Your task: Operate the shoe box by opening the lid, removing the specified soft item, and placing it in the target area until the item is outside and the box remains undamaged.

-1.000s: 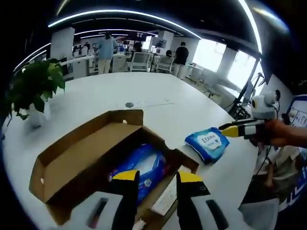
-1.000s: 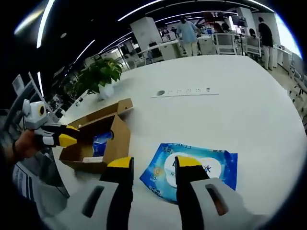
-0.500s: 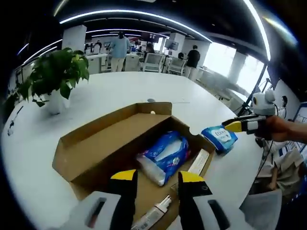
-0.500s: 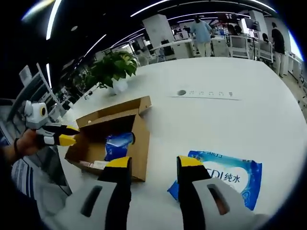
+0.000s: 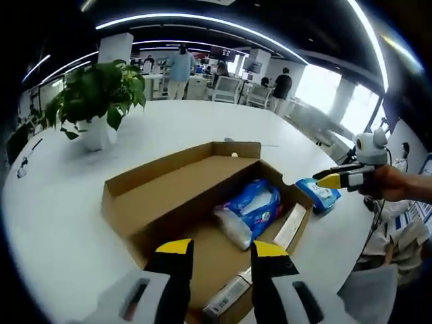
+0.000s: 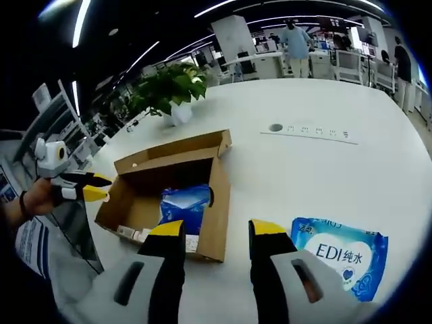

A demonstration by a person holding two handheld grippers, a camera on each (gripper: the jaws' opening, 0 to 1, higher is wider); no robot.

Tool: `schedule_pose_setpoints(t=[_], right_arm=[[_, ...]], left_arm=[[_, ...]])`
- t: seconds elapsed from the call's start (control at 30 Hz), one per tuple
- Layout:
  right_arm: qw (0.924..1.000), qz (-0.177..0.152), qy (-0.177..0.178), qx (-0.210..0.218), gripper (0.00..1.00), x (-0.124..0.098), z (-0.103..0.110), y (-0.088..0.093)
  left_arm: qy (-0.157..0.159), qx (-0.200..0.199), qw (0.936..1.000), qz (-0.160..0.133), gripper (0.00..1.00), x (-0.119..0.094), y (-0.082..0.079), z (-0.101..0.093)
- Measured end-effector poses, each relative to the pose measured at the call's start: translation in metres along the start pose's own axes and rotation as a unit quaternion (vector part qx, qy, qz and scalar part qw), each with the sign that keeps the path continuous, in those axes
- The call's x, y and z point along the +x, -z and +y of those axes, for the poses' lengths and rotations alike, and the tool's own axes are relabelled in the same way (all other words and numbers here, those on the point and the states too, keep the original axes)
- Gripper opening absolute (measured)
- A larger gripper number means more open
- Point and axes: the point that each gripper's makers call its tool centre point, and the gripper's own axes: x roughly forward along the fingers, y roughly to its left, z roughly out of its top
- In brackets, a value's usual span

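An open brown shoe box (image 5: 172, 196) (image 6: 145, 179) lies on the white table, its lid folded back. Inside it lies a blue soft pack (image 5: 251, 206) (image 6: 184, 204), with a long white carton (image 5: 290, 227) and a tube-like box (image 5: 228, 295) beside it. A blue wet-wipes pack (image 6: 344, 255) (image 5: 324, 194) marked EDI lies on the table outside the box. My left gripper (image 5: 217, 250) hovers open over the box's near end. Open too, my right gripper (image 6: 210, 229) hangs above the table between box and wipes pack. Each gripper also appears in the other's view, held in a hand (image 5: 337, 179) (image 6: 77, 187).
A potted green plant (image 5: 94, 101) (image 6: 172, 91) stands on the table beyond the box. A flat socket strip (image 6: 314, 130) is set into the tabletop. People and office chairs (image 5: 223, 88) stand far behind. The table edge (image 5: 337, 256) runs close on the person's side.
Both cameras have shifted toward the box, so it looms larger and more centred. The wipes pack now sits right of the right gripper instead of under it. Box contents have not moved.
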Motion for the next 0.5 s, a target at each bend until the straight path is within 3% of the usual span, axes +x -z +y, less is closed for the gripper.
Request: schedule_pose_setpoints(t=[0.5], right_arm=[[0.9994,0.014,-0.011,-0.03,0.36,0.008,0.013,-0.002]], left_arm=[[0.005,-0.007,0.9999,-0.006,0.34,-0.005,0.004,-0.003]])
